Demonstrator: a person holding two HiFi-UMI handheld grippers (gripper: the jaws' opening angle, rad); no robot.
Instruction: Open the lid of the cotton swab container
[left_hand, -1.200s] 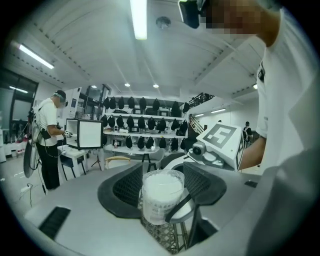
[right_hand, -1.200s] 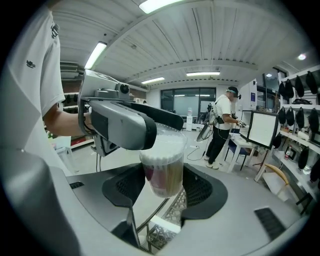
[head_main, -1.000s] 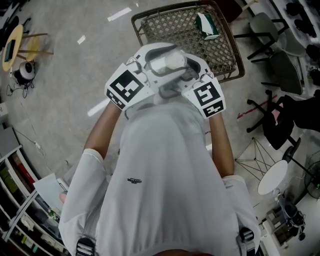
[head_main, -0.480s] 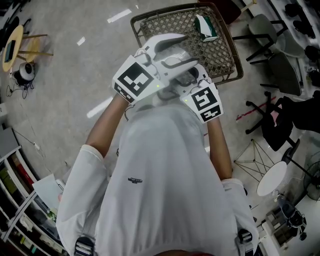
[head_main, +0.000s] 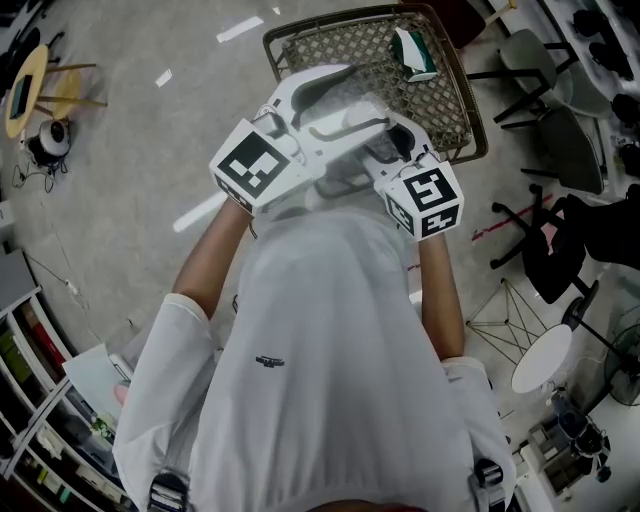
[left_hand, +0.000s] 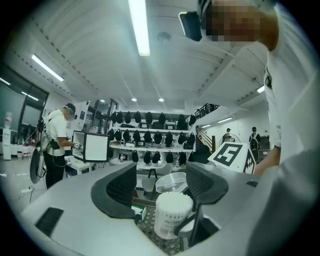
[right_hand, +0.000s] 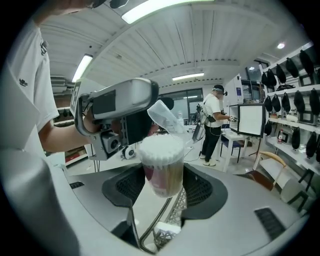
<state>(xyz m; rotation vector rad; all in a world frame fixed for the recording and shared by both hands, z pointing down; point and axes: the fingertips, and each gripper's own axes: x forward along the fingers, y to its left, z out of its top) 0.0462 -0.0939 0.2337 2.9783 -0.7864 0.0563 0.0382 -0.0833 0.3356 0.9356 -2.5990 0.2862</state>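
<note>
A clear cotton swab container (right_hand: 162, 167), packed with white swabs, stands upright with my right gripper (right_hand: 162, 186) shut on its lower body. Its clear lid (right_hand: 164, 116) is tipped up and back from the rim. In the left gripper view the container (left_hand: 171, 215) sits just past my left gripper (left_hand: 162, 187), and the raised lid (left_hand: 172, 182) shows between the dark pads (left_hand: 121, 187) without being pressed. The left jaws have just been opening and stand wide. In the head view both grippers meet in front of the chest, left gripper (head_main: 350, 100) over right gripper (head_main: 385, 145).
Below on the floor lies a woven wire rack (head_main: 370, 50) with a green-and-white packet (head_main: 412, 52) on it. Office chairs (head_main: 545, 120) stand at the right. Another person (right_hand: 215, 125) works at a desk (left_hand: 90, 150) behind; shelves of dark objects (left_hand: 150, 150) line the wall.
The left gripper has risen a little over the container and its jaws have spread wider. The right gripper's marker cube has rolled slightly to the right; the container stays in its grip.
</note>
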